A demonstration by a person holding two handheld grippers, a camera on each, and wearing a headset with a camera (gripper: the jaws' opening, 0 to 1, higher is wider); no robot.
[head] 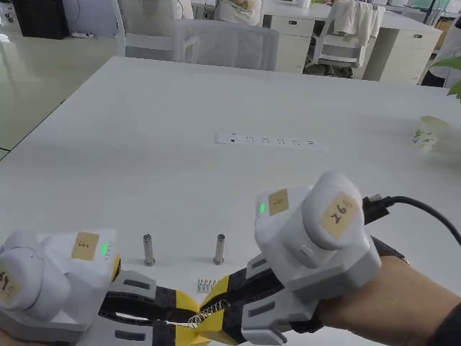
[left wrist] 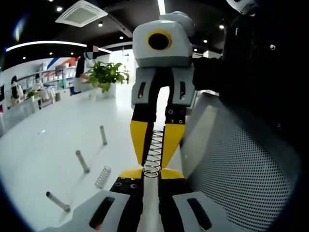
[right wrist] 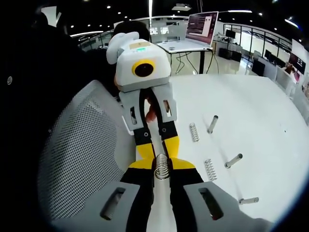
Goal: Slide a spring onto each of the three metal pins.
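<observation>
**Step in hand:** the first of three fittings; no pin carries a spring yet. The held spring (left wrist: 154, 151) is clear of the tabletop (head: 180, 144), spanned tip to tip between the two tools. The left hand-held gripper (left wrist: 152, 175) is narrowed onto one end and the right hand-held gripper (right wrist: 161, 170) onto the other. Judged to be a hand-over or a re-grip to square the coil.

**Next move, as judged:** one hand-held gripper lets go. The other keeps its pinch, leaves the far end's bore free, lines the coil over a pin and lowers it. A slanted coil would likely catch on the pin top.

**Count:**
- Pins: three, namely first pin (right wrist: 212, 124), second pin (right wrist: 233, 160) and third pin (right wrist: 248, 200). All are bare and lie beyond the held spring.
- Springs: three. These are the held spring, first loose spring (right wrist: 193, 132) and second loose spring (right wrist: 209, 169). Both loose springs lie flat between the held spring and the pins.
- Hand-held grippers: two.
</observation>
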